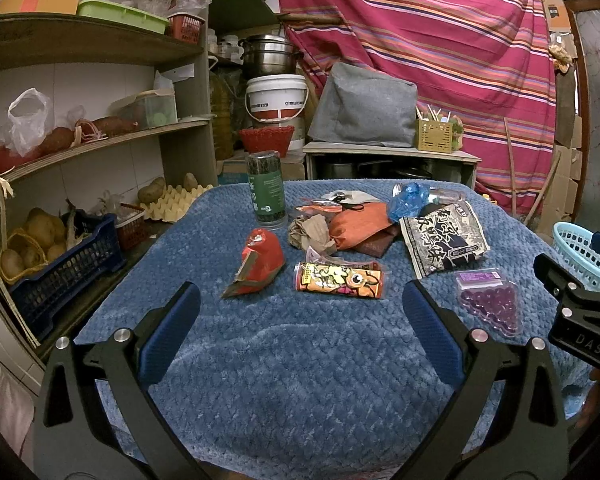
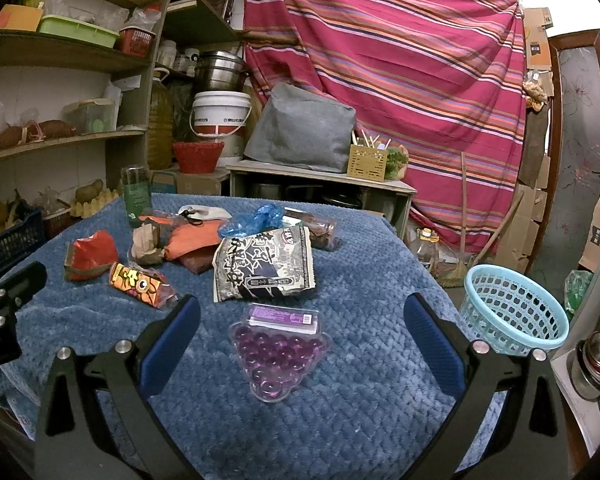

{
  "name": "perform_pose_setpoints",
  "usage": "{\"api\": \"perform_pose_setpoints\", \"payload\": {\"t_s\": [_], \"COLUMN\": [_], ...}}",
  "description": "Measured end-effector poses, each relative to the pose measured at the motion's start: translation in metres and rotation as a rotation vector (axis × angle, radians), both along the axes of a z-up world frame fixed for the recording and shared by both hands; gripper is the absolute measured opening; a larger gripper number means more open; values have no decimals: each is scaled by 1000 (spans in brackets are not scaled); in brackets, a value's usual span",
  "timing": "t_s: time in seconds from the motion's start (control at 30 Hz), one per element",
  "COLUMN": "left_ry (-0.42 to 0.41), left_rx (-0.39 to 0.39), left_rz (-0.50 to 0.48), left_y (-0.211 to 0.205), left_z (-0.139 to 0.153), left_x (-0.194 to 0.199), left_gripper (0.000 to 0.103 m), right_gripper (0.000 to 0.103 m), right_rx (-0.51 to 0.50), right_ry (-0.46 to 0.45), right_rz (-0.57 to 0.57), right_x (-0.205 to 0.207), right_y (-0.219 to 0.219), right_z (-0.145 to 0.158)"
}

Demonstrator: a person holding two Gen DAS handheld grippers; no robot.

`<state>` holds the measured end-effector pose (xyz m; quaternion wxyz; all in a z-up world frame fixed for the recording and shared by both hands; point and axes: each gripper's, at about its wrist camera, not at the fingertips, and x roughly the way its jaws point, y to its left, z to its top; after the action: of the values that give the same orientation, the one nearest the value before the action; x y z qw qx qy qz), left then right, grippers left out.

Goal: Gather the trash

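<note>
Trash lies on a blue blanket-covered table (image 1: 300,360): a crumpled red carton (image 1: 260,264), an orange snack wrapper (image 1: 340,278), a black-and-white snack bag (image 1: 444,240), a purple grape-shaped pack (image 1: 488,304), brown crumpled paper (image 1: 310,232) and a blue plastic bag (image 1: 408,198). My left gripper (image 1: 300,320) is open, empty, just short of the orange wrapper. My right gripper (image 2: 300,332) is open around the purple pack (image 2: 278,354), fingers apart from it. A light blue basket (image 2: 512,308) stands at the table's right edge.
A tall dark jar (image 1: 266,188) stands at the table's far left. An orange pouch (image 1: 360,224) lies mid-pile. Wooden shelves (image 1: 80,140) with potatoes and crates run along the left. A low cabinet (image 1: 388,160) and a striped cloth (image 1: 440,40) are behind the table.
</note>
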<state>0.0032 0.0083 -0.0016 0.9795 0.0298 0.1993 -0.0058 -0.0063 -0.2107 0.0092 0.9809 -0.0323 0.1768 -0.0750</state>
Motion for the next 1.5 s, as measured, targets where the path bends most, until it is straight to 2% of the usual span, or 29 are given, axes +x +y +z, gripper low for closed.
{"api": "perform_pose_setpoints", "payload": {"t_s": [1.3, 1.5], "left_ry": [2, 17], "left_rx": [-1, -8], "left_rz": [3, 16], "left_y": [-1, 0], "left_z": [-2, -4], "left_x": [0, 6], "left_gripper": [98, 98], "right_gripper": [99, 99], "right_rx": [3, 37], "right_ry": [1, 25], "right_rz": [-2, -10], "right_x": [1, 7], "right_y": [1, -17], "right_z": [0, 2]}}
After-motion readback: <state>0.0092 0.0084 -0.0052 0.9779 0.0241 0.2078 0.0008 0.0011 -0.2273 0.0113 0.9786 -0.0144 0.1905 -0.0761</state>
